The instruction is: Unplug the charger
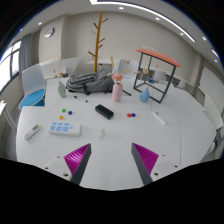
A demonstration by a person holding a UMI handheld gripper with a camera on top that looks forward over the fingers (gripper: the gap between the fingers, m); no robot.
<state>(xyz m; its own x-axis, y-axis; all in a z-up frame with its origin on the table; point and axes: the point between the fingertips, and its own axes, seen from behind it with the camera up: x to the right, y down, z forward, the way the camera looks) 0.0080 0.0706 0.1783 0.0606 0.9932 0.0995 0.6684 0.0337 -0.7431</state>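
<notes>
Two magenta-padded fingers (pixel 78 160) stand wide apart with nothing between them, so the gripper (pixel 111 160) is open and empty, hovering above the near part of the white table (pixel 110 140). The likeliest candidate for the charger (pixel 104 111) is the small dark block lying well ahead of the fingers, near the middle of the table, just in front of a pink bottle (pixel 118 91). Whether it is plugged into anything, and where its cable runs, is too small to tell.

Judging from its look, the block is a rigid, light plastic body, smooth-sided and a little slippery, not fragile. It seems to lie flat, its long axis running slantwise across the table from the far left to the near right; which end carries the plug is unclear. The best hold would probably be across its short sides, pads on the two long flanks, rather than on any cable.

Around it sit a white remote-like slab (pixel 66 128) to the near left, scattered small coloured pieces (pixel 131 117), a wooden coat stand (pixel 98 40) and an orange-topped rack (pixel 158 65) beyond
</notes>
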